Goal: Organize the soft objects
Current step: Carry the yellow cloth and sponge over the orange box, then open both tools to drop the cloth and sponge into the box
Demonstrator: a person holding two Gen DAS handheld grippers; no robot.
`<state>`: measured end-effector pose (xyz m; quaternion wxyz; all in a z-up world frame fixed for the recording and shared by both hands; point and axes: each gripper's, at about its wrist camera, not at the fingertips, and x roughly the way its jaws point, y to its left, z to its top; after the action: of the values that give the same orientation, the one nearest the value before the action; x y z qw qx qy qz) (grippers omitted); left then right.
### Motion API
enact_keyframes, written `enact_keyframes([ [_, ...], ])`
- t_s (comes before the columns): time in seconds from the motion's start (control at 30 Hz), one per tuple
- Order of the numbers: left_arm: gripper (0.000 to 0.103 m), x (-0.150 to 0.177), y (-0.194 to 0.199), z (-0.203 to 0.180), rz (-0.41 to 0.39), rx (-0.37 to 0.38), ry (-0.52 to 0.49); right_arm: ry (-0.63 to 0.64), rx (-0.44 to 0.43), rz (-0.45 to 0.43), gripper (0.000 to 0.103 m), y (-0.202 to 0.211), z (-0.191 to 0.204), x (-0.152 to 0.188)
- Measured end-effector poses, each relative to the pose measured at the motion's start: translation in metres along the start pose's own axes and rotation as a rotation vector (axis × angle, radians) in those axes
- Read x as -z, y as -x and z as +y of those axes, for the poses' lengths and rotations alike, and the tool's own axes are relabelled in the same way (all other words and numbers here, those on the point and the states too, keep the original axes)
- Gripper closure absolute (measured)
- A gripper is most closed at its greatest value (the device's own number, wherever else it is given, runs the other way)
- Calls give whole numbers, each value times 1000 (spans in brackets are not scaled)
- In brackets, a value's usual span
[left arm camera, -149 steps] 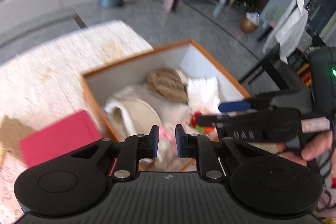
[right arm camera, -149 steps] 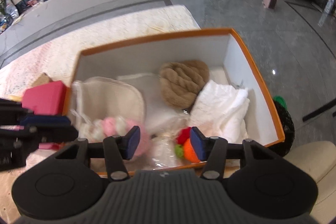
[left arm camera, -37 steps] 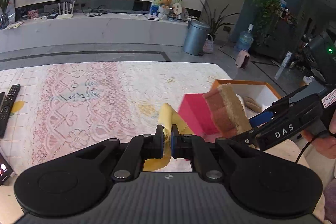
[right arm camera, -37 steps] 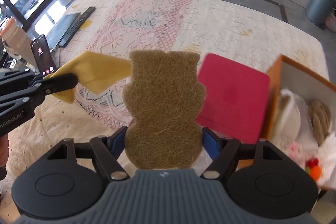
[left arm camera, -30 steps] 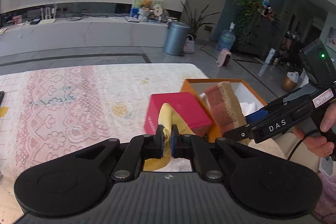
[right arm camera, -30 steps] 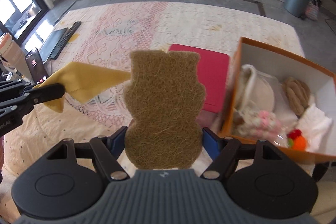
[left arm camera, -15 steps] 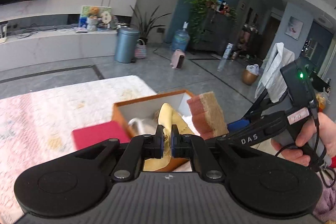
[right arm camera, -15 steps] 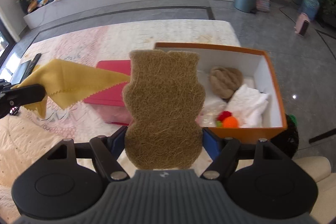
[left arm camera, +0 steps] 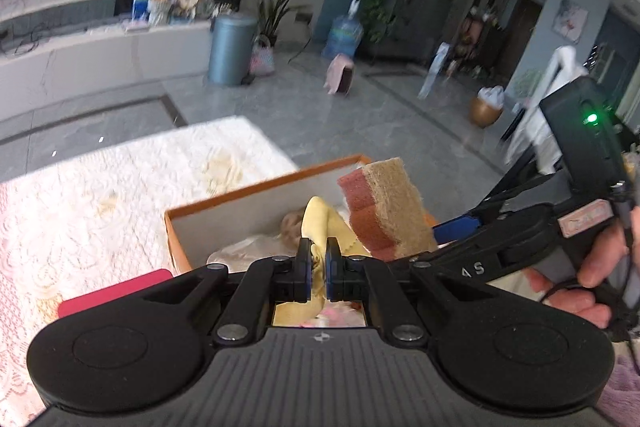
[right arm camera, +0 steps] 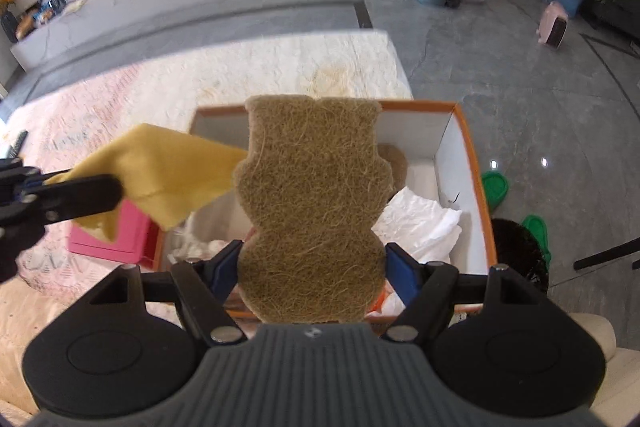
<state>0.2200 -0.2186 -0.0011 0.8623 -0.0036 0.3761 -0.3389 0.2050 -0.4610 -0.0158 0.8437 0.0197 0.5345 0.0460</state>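
A brown sponge is clamped in the half-spread right tool and a yellow cloth pinched in the nearly closed left tool, both held above the orange box.

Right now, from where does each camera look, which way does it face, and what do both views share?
Left wrist: sits on the left tongs, faces the orange box; shows its fingers shut on the yellow cloth, plus the right hand.
Right wrist: sits on the right tongs, looks down into the box; shows its fingers gripping the sponge.
Shared: box, cloth, sponge, pink box.
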Motion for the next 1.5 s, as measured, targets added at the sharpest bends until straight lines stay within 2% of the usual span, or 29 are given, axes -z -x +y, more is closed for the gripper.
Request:
enact_keyframes([
  [0.17, 97, 5, -50, 14, 98, 5, 52, -9, 49, 110, 29, -46, -12, -11],
  [0.33, 97, 11, -82, 19, 169, -13, 29, -28, 63, 186, 29, -81, -27, -13],
  [0.63, 96, 17, -103, 28, 256, -46, 30, -21, 100, 255, 29, -114, -32, -14],
  [0.77, 91, 17, -105, 27, 286, -49, 29, -8, 114, 263, 28, -120, -31, -15],
  [0.8, 86, 17, -106, 27, 281, -37, 26, -2, 119, 262, 27, -121, -31, -13],
  [0.87, 68, 19, -101, 27, 258, -14, 33, 15, 125, 257, 26, -118, -30, -12],
  [0.97, 55, 16, -94, 28, 226, -6, 52, 41, 128, 247, 23, -114, -26, -10],
  [1.03, 51, 15, -87, 28, 208, -22, 55, 43, 123, 237, 18, -107, -26, -10],
  [1.3, 50, 7, -46, 20, 124, -49, 36, 45, 142, 196, 15, -74, -15, -10],
  [1.5, 50, -3, 4, 11, 14, -76, 18, 58, 150, 102, 15, -20, 7, -3],
])
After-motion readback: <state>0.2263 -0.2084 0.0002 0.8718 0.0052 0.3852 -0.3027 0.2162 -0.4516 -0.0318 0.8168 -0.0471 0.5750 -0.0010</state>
